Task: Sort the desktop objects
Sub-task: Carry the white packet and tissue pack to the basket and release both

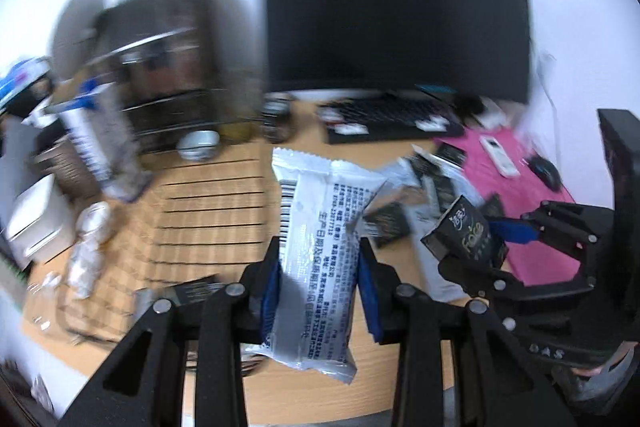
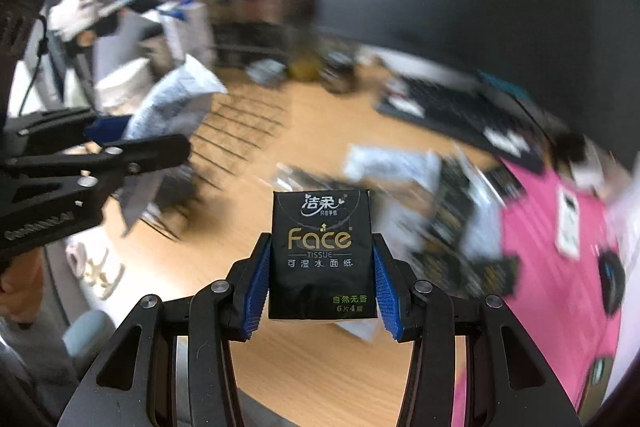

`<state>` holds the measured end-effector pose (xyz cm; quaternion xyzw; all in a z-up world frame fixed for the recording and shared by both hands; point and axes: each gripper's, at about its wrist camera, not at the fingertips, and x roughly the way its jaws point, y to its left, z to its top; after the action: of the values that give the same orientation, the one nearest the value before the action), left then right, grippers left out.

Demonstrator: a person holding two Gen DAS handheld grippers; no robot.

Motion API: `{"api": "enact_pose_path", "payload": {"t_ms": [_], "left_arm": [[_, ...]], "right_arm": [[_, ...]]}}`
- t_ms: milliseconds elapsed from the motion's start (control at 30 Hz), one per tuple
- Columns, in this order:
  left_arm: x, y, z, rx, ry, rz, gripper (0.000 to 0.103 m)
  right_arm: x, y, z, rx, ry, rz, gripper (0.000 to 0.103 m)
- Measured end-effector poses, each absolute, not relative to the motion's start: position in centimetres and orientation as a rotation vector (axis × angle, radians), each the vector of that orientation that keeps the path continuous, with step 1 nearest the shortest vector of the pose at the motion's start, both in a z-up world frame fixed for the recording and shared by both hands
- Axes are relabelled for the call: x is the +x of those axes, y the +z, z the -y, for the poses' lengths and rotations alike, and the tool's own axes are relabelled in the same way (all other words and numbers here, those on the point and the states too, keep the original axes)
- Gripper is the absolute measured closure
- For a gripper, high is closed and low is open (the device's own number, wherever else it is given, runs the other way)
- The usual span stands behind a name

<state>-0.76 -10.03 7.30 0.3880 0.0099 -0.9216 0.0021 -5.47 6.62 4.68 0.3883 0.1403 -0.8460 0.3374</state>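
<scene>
My left gripper (image 1: 318, 283) clamps a silver-white wet-wipe pouch (image 1: 316, 247), printed side up with a barcode and dense dark text, its crimped ends sticking out above and below the blue pads. My right gripper (image 2: 320, 283) squeezes a small black tissue pack (image 2: 322, 251), upright, with "Face TISSUE" in gold lettering. Both are held in the air above the wooden desk (image 2: 320, 131). More black packs (image 1: 390, 225) lie scattered below, beside a pink mat (image 1: 500, 163) and a keyboard (image 1: 390, 117).

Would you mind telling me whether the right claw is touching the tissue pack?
Touching: in the right wrist view, both blue pads press the tissue pack's sides.
</scene>
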Motion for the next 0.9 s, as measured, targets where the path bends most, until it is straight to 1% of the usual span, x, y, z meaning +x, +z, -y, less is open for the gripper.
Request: {"api": "enact_pose_path", "payload": {"t_ms": [67,200,433,567,900], "left_arm": [[0.0,7.6,12.8,1.186,-2.843,-0.083,0.065],[0.7,7.1,17.2,1.164,-2.764,-0.149,0.065],[1.2,5.1,22.4,1.153,-2.679,-0.242,0.065],[1.6,4.3,23.5,1.17,-2.645,-0.266,0.065],[1.2,3.8,23.7,1.194,-2.618,-0.26,0.065]], "right_arm": [[-4.4,5.9,-3.2,0.948,-2.156,-0.399,0.056],[-3.2,6.5,2.6,0.897,-2.07,-0.44,0.056],[-2.3,4.2,10.5,0.913,-1.959,-0.521,0.056],[-2.2,3.0,11.8,0.926,-1.956,-0.551,0.056],[-3.3,2.1,12.2,0.972,-1.969,-0.551,0.056]]}}
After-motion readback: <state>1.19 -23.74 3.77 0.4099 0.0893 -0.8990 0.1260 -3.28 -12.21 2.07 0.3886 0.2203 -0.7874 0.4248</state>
